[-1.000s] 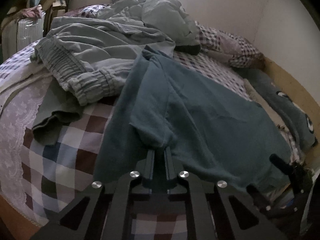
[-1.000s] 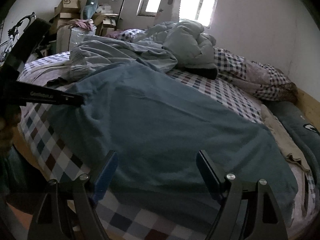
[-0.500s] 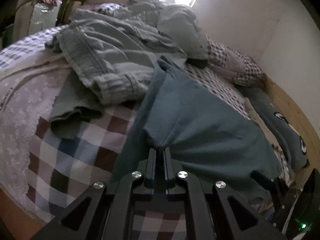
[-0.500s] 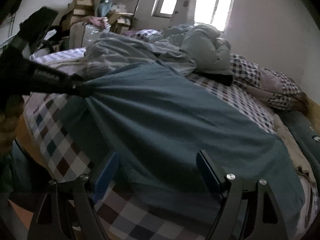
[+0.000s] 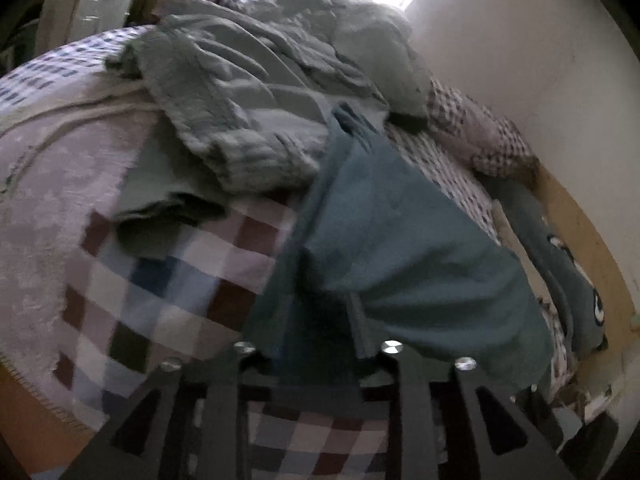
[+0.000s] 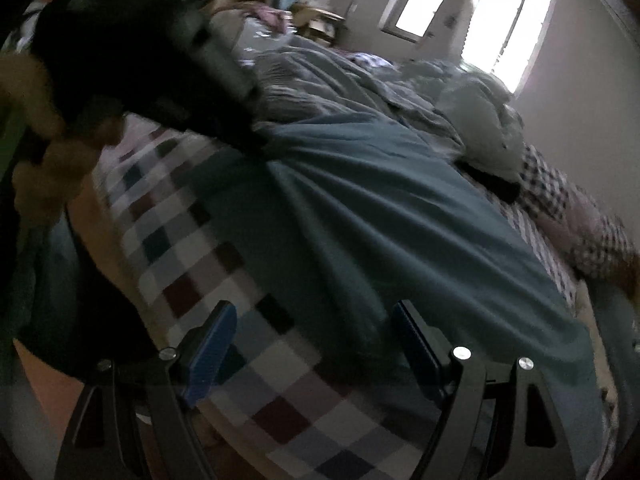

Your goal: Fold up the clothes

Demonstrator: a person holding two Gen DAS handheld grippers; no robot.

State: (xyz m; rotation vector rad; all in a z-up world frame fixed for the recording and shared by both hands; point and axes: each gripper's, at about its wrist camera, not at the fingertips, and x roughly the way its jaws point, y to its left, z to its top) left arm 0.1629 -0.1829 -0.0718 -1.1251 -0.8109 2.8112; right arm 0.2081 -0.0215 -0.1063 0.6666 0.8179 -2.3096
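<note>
Left gripper (image 5: 320,320): clamped on a bunched edge of the teal shirt (image 5: 400,248).
Right gripper (image 6: 312,344): jaws spread wide, empty, above the checked bedsheet (image 6: 248,280).

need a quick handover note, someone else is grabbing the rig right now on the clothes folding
Left gripper: shut on the teal shirt, pinching a bunched edge lifted off the bed; folds fan out from the pinch.
Right gripper: open, empty, hovering over the shirt's near edge and the checked cover.
The shirt lies spread across the bed; a grey garment pile sits behind it, unfolded.
Done: the left side is gripped. No finished fold is visible.
Left: probably grip with the right, complete the fold, then start the pile.
</note>
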